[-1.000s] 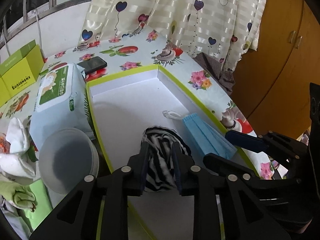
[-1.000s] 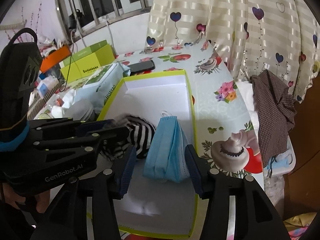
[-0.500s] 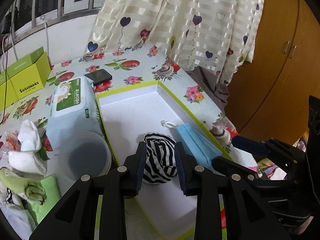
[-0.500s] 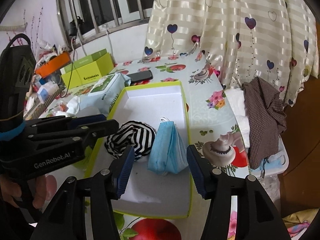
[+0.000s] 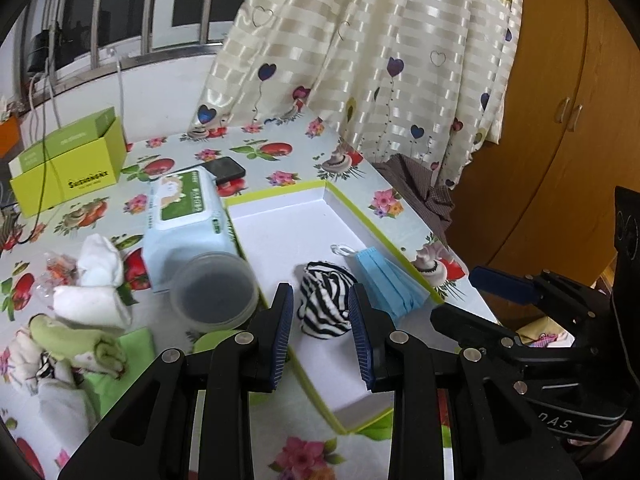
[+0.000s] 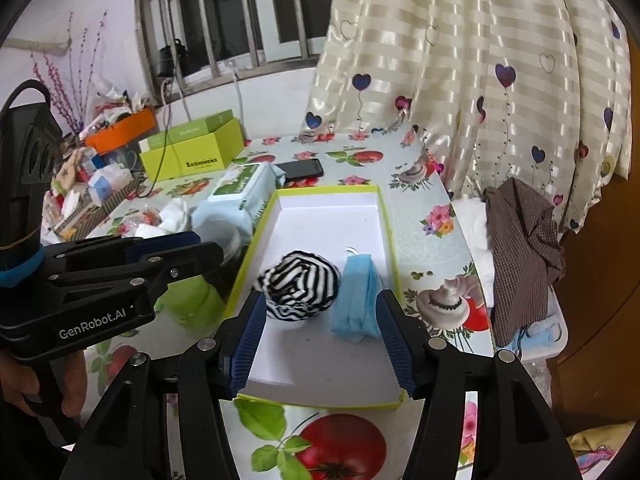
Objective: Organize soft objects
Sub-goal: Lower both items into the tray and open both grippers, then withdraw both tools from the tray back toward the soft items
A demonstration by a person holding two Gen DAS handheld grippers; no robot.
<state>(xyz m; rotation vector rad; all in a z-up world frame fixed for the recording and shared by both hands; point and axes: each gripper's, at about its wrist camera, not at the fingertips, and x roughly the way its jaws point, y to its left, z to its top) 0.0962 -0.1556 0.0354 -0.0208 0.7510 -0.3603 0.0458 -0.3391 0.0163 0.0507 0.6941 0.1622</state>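
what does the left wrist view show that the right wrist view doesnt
Only the left wrist view: rolled green cloth and the wooden cupboard doors.
Only the right wrist view: orange box and a plastic bin beside the table.
Both: striped sock ball and blue face mask lying in the green-edged tray, wet wipes pack, phone.

The right gripper (image 6: 320,332) has just been opening, nothing between its jaws. Beyond it, a striped roll (image 6: 300,286) and blue mask (image 6: 356,300) lie side by side in the tray (image 6: 390,232). The left gripper (image 6: 176,246) hovers left.
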